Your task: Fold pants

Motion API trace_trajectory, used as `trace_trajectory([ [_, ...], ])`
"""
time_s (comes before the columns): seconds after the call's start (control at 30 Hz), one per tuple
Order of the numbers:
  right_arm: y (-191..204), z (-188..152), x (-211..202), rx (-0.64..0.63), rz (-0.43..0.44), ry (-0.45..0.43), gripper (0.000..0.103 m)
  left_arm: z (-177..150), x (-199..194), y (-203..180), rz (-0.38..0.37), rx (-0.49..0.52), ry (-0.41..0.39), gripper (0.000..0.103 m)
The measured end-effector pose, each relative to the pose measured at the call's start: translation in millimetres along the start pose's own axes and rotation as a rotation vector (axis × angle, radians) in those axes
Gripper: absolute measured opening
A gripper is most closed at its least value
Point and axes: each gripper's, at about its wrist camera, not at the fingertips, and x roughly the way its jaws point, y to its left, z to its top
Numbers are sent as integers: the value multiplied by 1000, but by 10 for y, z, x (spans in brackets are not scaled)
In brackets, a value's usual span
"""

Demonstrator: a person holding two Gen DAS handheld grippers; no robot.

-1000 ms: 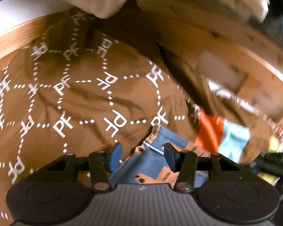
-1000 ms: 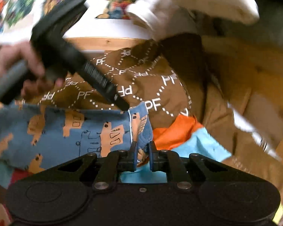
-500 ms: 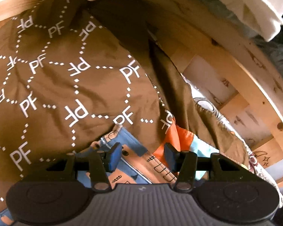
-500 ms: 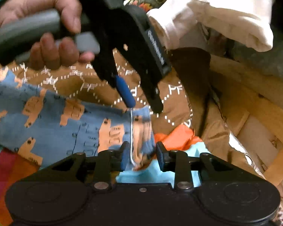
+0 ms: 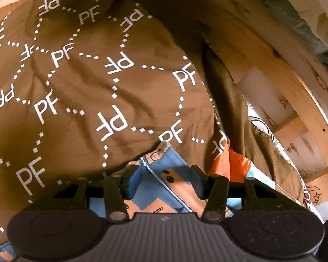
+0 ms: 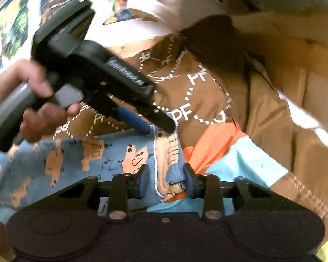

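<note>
Item: small pants [image 6: 76, 157] of blue knit cotton printed with orange animals, white piping at the seam. They lie flat on a brown cloth with white dotted lines and "PF" letters [image 5: 87, 87], which covers a bed with a pale wooden frame [image 5: 262, 50]. Position, right wrist view: the fabric fills the band from 9 o'clock to the centre and ends in an edge at 6 o'clock between my own tips. Long axis: along the 9-to-3 line as far as shows; the far end runs out of view at 9 o'clock, so I cannot tell whether waist or cuff is nearest. The piped seam runs roughly 12 to 6. My right gripper [image 6: 166, 174]: jaws have just been closing, with the bunched edge of the pants between them; I cannot tell whether the pads bite yet. Purpose, as I judge it: to take this corner for a fold. My left gripper [image 5: 161, 174]: jaws spread, hanging over the same edge with its tips at the far corner, toward 12 o'clock in the right view. Fabric shows below the gap but is not pinched. It sits there, I judge, to take the second corner so the edge lifts level. My left hand [image 6: 32, 100] wraps its grey handle at 9 o'clock. Adjacent: an orange and pale blue cloth [image 6: 218, 144] under the pants at 3 o'clock.
</note>
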Motion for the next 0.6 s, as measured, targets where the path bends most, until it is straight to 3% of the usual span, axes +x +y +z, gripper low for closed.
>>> trace_trajectory([
  [0.13, 119, -32, -50, -75, -29, -37, 13, 0, -87, 21, -32, -30, -14, 55],
  [0.23, 434, -121, -89, -295, -106, -89, 12, -19, -209, 34, -60, -42, -28, 55],
  [0.37, 775, -276, -45, -486, -115, -100, 12, -21, -365, 47, -62, -62, -35, 56],
  [0.6, 909, -347, 26, -572, -132, -85, 12, 35, -240, -57, -20, -66, 3, 59],
])
